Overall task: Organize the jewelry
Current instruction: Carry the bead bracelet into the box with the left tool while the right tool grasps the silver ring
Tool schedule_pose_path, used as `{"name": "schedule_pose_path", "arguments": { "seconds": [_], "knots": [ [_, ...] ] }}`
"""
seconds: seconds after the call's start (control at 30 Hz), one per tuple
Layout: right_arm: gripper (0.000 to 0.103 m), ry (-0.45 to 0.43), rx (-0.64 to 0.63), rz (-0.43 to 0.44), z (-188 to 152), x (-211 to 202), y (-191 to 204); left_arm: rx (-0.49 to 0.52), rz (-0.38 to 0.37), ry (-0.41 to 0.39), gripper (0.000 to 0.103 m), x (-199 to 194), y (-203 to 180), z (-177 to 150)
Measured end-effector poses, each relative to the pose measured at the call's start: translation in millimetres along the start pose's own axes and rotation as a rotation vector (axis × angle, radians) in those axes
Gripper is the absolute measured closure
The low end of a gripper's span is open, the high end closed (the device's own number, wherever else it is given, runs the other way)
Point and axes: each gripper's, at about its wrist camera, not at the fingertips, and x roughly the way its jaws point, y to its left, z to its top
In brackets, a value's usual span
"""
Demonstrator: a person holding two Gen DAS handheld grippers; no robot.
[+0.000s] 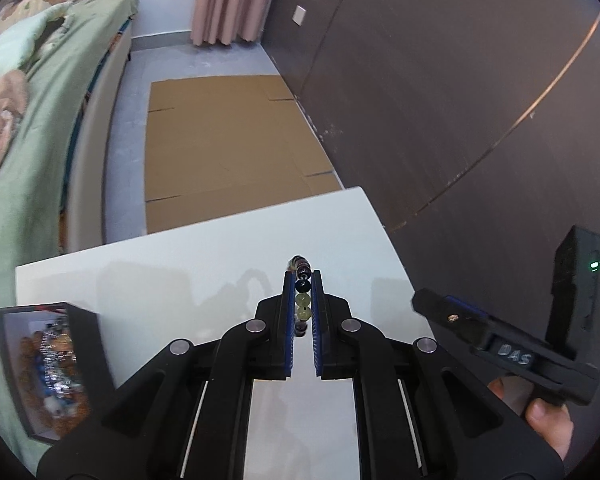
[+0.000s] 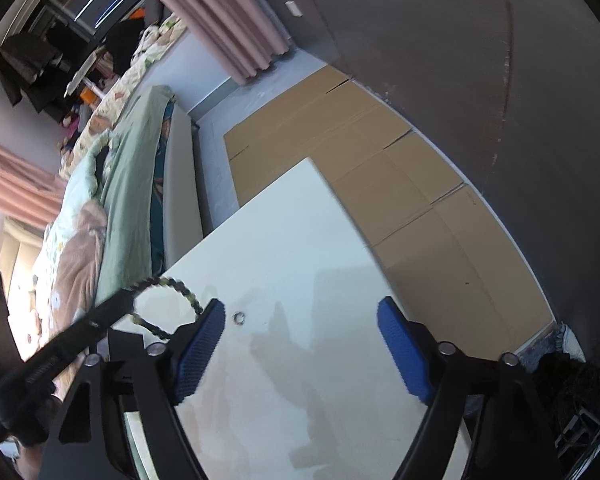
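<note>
My left gripper [image 1: 302,280] is shut on a beaded bracelet [image 1: 302,300] with dark and pale green beads, held above the white table [image 1: 180,272]. The bracelet's loop also shows in the right wrist view [image 2: 172,284], hanging from the left gripper's tip [image 2: 124,294]. A black jewelry box [image 1: 48,364] with several pieces inside sits at the table's left edge. My right gripper [image 2: 302,312] is open and empty over the table; its body shows at the right of the left wrist view [image 1: 500,344]. A small silver ring [image 2: 239,317] lies on the table by my right gripper's left finger.
Flattened cardboard [image 1: 220,140] lies on the floor beyond the table. A bed with green covers [image 1: 32,120] runs along the left. A dark wall [image 1: 460,100] stands to the right. Pink curtains [image 1: 228,0] hang at the back.
</note>
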Motion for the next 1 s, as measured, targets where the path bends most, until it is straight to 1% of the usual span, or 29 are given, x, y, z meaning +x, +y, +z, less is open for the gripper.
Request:
{"name": "schedule_pose_path", "arguments": {
  "seconds": [0.13,0.2,0.27,0.43,0.57,0.73,0.83,0.93,1.0],
  "knots": [
    [0.044,0.044,-0.042,0.018,-5.3,16.1,15.8,-0.018,0.022,-0.017,0.095,-14.2,18.0,-2.3],
    [0.046,0.051,-0.051,0.031,-8.4,21.1,21.6,-0.028,0.031,-0.018,0.095,-17.8,26.4,-2.5],
    [0.053,0.071,-0.066,0.040,-11.0,29.0,28.5,-0.033,0.042,-0.021,0.095,-24.2,34.9,-4.2],
    [0.059,0.094,-0.114,0.019,-19.1,43.3,47.5,-0.068,0.065,-0.040,0.095,-41.4,62.2,-8.1],
    [0.062,0.104,-0.161,-0.002,-25.2,54.6,65.1,-0.096,0.080,-0.056,0.095,-57.3,82.4,-12.0],
    [0.066,0.096,-0.241,-0.070,-31.4,68.4,84.3,-0.116,0.095,-0.075,0.095,-78.2,104.7,-16.1],
    [0.068,0.072,-0.294,-0.131,-35.4,75.1,94.9,-0.126,0.099,-0.088,0.095,-89.9,113.9,-19.2],
    [0.073,0.058,-0.356,-0.203,-39.8,83.6,104.9,-0.133,0.103,-0.096,0.095,-101.0,122.7,-20.5],
    [0.074,0.044,-0.384,-0.235,-41.1,87.6,108.7,-0.136,0.107,-0.101,0.095,-107.5,129.0,-21.7]
  ]
}}
